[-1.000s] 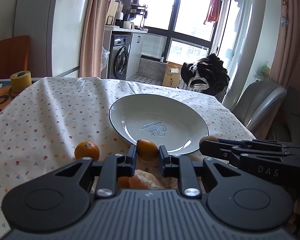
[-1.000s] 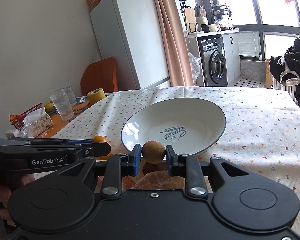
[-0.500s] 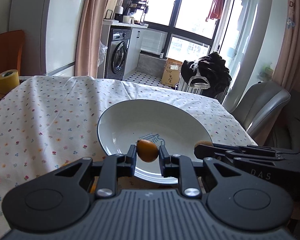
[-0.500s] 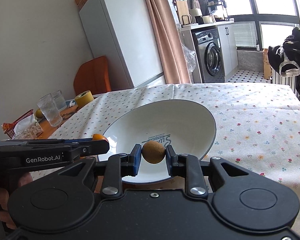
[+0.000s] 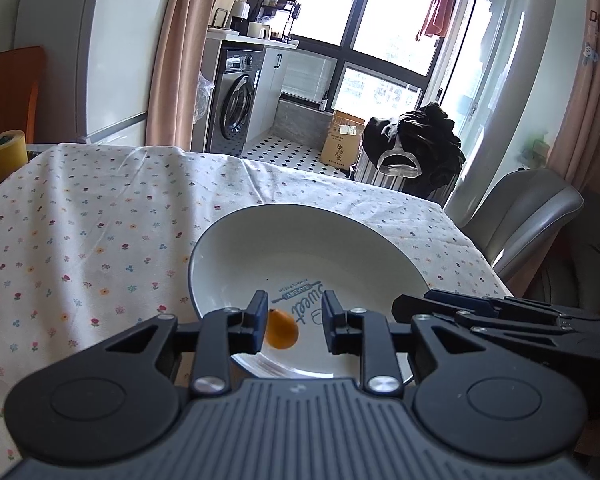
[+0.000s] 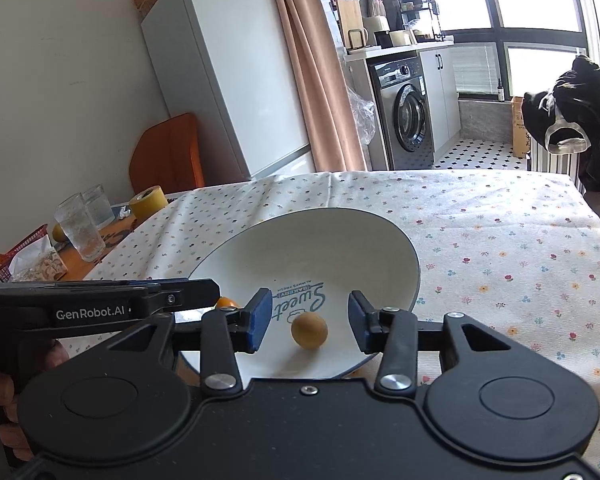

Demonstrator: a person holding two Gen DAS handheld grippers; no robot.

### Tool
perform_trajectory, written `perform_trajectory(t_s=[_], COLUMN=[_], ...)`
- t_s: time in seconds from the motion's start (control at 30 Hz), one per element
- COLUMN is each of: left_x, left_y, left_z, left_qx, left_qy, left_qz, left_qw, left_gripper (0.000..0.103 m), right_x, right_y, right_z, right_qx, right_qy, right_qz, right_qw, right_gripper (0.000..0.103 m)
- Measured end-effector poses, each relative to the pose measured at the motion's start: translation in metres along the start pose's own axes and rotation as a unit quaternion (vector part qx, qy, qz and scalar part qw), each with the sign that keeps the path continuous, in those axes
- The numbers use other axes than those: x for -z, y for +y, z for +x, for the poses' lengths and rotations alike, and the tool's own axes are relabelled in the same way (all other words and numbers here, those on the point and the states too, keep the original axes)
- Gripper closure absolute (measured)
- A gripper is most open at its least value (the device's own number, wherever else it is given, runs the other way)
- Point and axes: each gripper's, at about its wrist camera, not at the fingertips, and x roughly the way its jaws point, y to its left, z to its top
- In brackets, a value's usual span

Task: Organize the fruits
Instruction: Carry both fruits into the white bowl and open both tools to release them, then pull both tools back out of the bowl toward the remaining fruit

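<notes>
My left gripper (image 5: 294,326) is spread wide above the near part of the wide white ceramic plate (image 5: 236,248), gripping nothing; the small orange kumquat (image 5: 282,334) sits between its fingers, close by the left finger (image 5: 256,320), and whether it touches that finger I cannot tell. My right gripper (image 6: 308,322) is likewise spread, and the round tan-brown fruit (image 6: 309,330) lies on the plate (image 6: 340,240) between its blue-padded fingers (image 6: 260,318), apart from both. The plate rests on the flowered white tablecloth (image 5: 80,232) covering the desk.
</notes>
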Motion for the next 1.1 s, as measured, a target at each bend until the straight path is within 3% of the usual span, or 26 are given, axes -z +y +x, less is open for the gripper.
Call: perform_trajectory(t_s=[0.27,0.43,0.73,1.1], left_x=[0.011,0.015,0.028,0.043], left_y=[0.012,0.016,0.015,0.017], left_z=[-0.018,-0.04,-0.075,-0.114], left_qx=[-0.005,-0.014,-0.027,-0.049], left_qy=[0.001,-0.016,-0.037,-0.054], left_qz=[-0.014,-0.016,-0.012,-0.011], left_qw=[0.9999,0.9996,0.9989,0.9973], left_gripper=[0.068,0.049,0.028,0.02], right_x=[0.011,0.016,0.025,0.033], right_y=[0.004,0.01,0.024,0.046], right_z=[-0.01,-0.022,-0.047,-0.071], right_qx=[0.013,0.021,0.027,0.019], right_qy=[0.003,-0.005,-0.012,-0.019], right_qz=[0.013,0.017,0.006,-0.018], right_qw=[1.0,1.0,1.0,0.999], right_gripper=[0.054,0.045,0.031,0.012])
